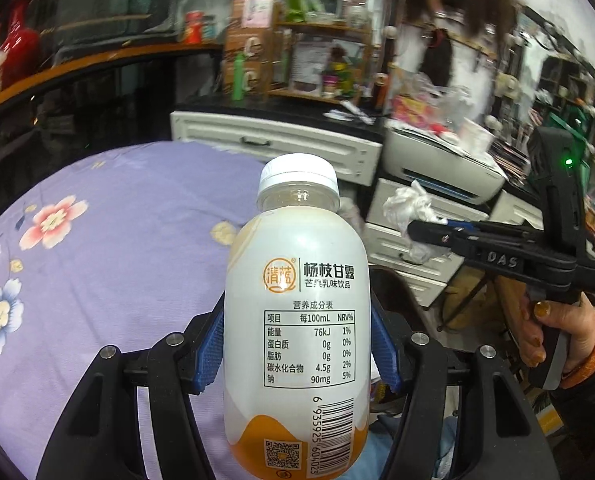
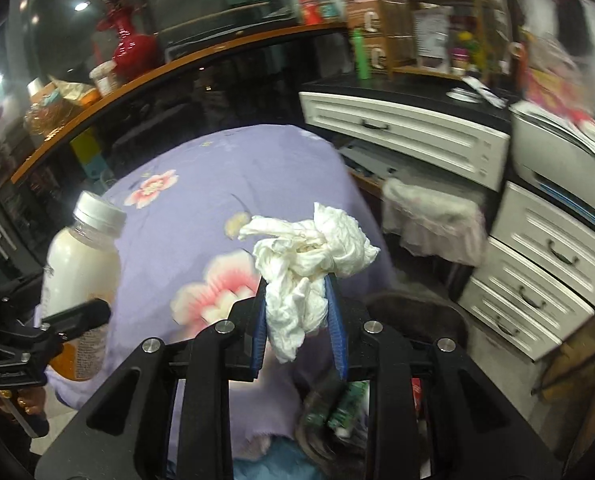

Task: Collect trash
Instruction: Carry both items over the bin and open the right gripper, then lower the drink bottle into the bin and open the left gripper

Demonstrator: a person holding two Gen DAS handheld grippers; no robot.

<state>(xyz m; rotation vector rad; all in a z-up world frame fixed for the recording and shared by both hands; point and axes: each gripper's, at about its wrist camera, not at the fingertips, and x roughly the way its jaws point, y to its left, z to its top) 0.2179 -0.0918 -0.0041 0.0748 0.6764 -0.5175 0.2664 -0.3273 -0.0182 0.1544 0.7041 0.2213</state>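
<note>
Left wrist view: the left gripper (image 1: pixel 297 344) holds a drink bottle (image 1: pixel 295 320) upright, its 2 blue-padded fingers (image 1: pixel 211 350) clamped against the sides of the label, white cap on top. Below lies a purple flowered tabletop (image 1: pixel 109 240). To the right, the right gripper (image 1: pixel 421 234), worked by a hand (image 1: pixel 557 332), carries a crumpled tissue (image 1: pixel 407 204) in front of white drawers (image 1: pixel 281 140).

Right wrist view: the right gripper (image 2: pixel 297 320) has its fingers (image 2: pixel 259 332) pinched on the tissue (image 2: pixel 309 260), which bulges loosely above the pads and hangs below them. The bottle (image 2: pixel 81 264) shows at left in the left gripper (image 2: pixel 77 316), above the tabletop (image 2: pixel 257 168). No bin is clearly visible; dark clutter under the fingers is too blurred to name.

Both pieces of trash appear lifted and ready to carry off. Judged from here, the transfer goes best with steady pressure on both grips, the bottle kept vertical so it cannot slip between the pads, and the tissue released only once directly over the receptacle, since it may cling.
</note>
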